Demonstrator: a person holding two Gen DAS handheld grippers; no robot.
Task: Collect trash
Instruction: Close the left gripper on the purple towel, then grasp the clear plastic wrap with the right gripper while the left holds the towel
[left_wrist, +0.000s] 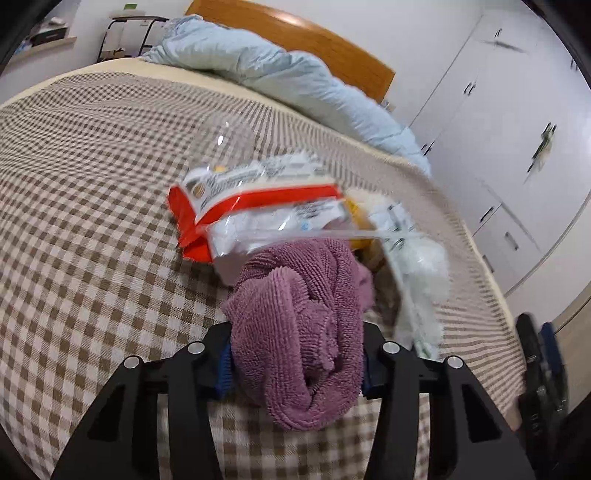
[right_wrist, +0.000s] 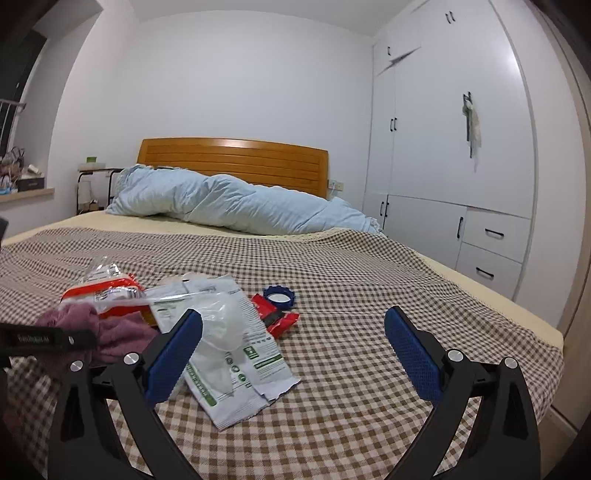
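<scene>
left gripper (left_wrist: 295, 363): clamped on purple towel (left_wrist: 299, 317), pads buried in folds
right gripper (right_wrist: 293, 352): jaws wide, empty, over bed (right_wrist: 369, 288)
trash: wrappers (right_wrist: 236, 354) piled mid-bed toward its left edge, touching the towel
step tip: lift towel clear slowly so the red-white bag (left_wrist: 255, 206) lying on it slides off
right view only: blue ring (right_wrist: 279, 296), red packet (right_wrist: 280, 321)

Bedroom in a home. One bed (right_wrist: 332, 266) with a wooden slatted headboard (right_wrist: 232, 162), spread with a brown-and-cream checked cover (right_wrist: 369, 332). One pale blue duvet (right_wrist: 229, 206), rumpled along the head end. White fitted wardrobe (right_wrist: 443, 147) with dark handles and drawers on one wall. Small black-framed side table (right_wrist: 94, 184) by the bed. Window ledge (right_wrist: 26, 194) holding oddments. Plain white walls.
</scene>
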